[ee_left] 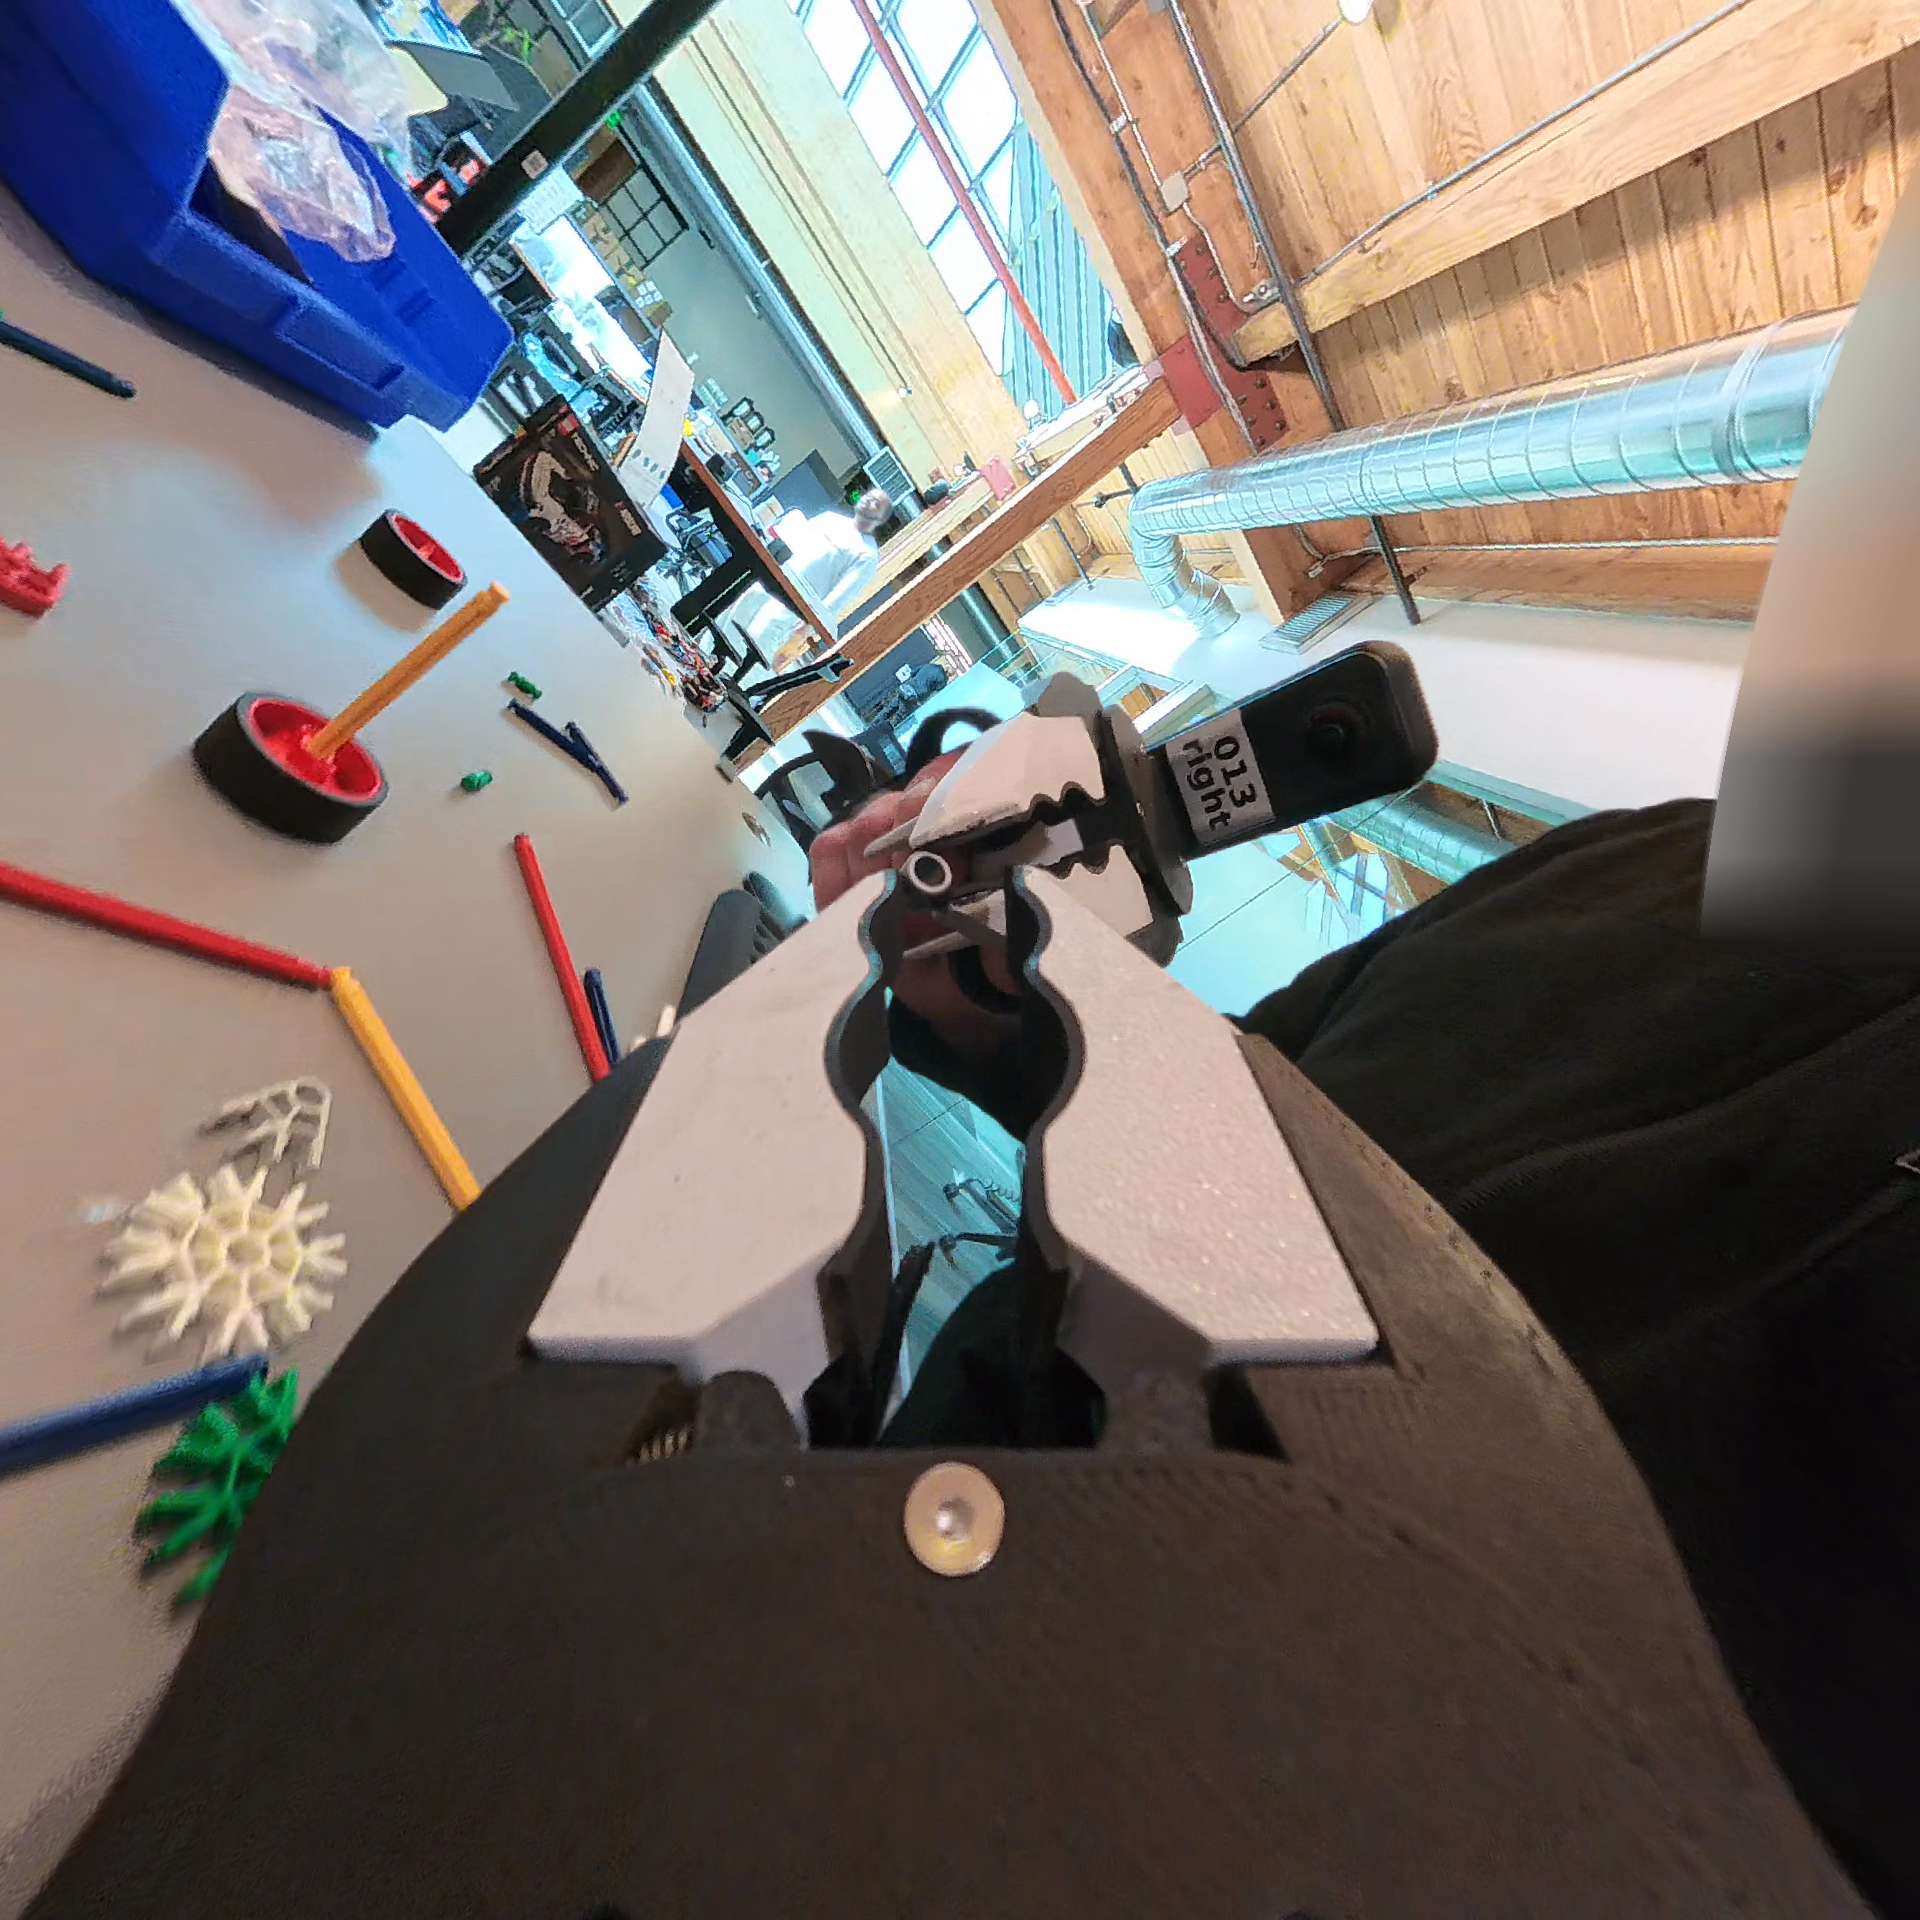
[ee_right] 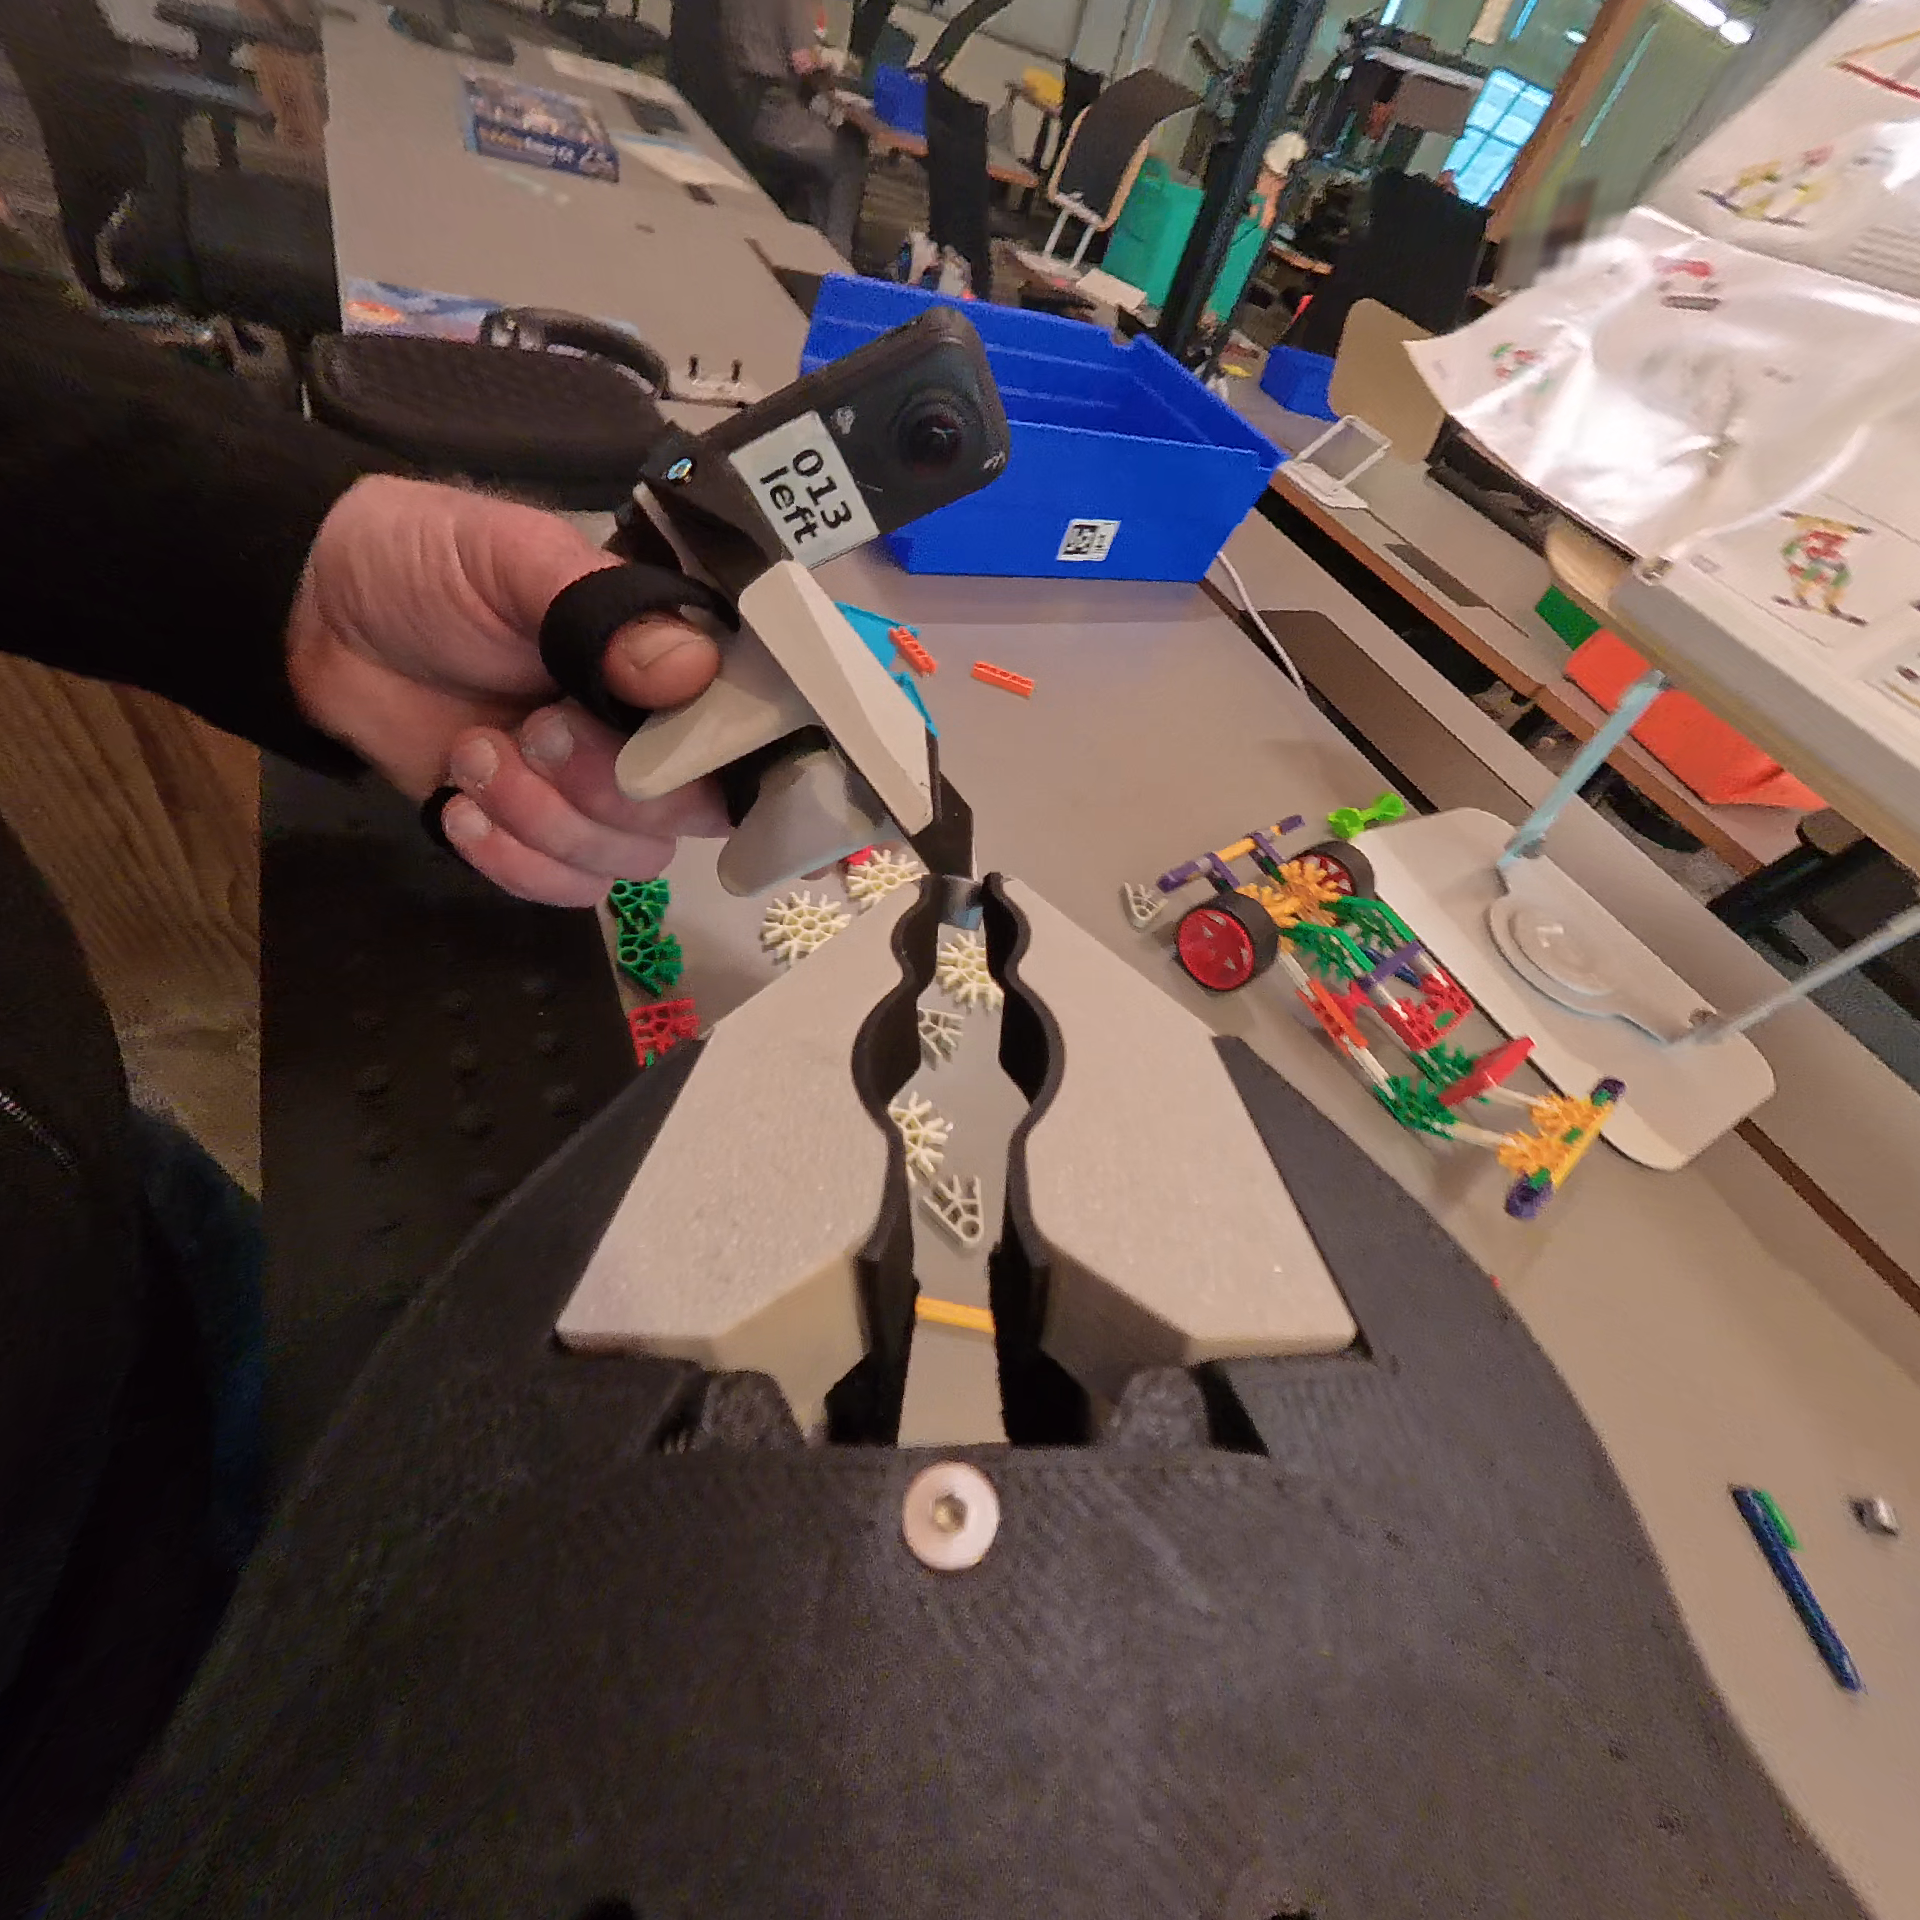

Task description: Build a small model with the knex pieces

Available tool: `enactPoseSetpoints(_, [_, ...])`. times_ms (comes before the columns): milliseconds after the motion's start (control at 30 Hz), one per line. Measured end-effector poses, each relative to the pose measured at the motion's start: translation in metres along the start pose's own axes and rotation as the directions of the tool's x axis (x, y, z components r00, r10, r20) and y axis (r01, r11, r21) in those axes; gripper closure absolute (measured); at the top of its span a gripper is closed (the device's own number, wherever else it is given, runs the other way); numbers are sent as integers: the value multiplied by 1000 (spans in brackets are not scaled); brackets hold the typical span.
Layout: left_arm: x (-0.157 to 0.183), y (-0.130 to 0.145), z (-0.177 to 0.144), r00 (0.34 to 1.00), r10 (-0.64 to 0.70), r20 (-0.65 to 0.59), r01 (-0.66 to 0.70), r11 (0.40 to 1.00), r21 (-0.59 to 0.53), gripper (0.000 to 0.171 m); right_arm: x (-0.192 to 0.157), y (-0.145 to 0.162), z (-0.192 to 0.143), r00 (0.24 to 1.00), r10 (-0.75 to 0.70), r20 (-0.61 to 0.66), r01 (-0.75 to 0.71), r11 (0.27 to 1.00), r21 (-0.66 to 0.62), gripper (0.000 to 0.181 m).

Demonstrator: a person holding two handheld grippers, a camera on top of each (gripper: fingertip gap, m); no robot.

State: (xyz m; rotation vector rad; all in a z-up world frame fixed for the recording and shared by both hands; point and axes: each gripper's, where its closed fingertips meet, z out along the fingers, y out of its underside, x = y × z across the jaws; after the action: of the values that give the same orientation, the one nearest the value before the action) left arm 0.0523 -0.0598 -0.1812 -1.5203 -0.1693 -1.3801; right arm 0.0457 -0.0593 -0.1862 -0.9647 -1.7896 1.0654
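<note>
Small grey tube piece [ee_left: 928,871], short, hollow end facing the left wrist camera, held up in the air over the grey table [ee_left: 208,499]. Left gripper [ee_left: 951,904]: jaws nearly together, tips pinching the tube piece. Right gripper [ee_right: 966,902]: jaws likewise narrow, clamped on the same piece from the opposite side; the two grippers meet tip to tip. Counted on the table: two black-and-red wheels [ee_left: 291,767], one with a yellow rod standing in its hub; one built toy car [ee_right: 1382,987]; one blue bin [ee_right: 1081,457].
</note>
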Motion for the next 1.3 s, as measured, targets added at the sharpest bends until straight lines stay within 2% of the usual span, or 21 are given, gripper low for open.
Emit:
enactPoseSetpoints(267, [-33,-24,76,993,119,13,-118,990,-73,160,68,28,-43,980,167,-107,-156,982,106,176])
enactPoseSetpoints(467, [-67,-38,111,977,204,62,-196,973,-120,160,107,56,-53,962,241,-129,-216,959,183,176])
enactPoseSetpoints(767, [-101,-41,124,941,303,148,-273,942,-193,160,125,86,-49,956,276,-98,-253,947,197,176])
enactPoseSetpoints(1300, [-129,-41,123,858,465,217,-381,861,-337,163,132,109,-37,960,266,-84,-251,956,151,176])
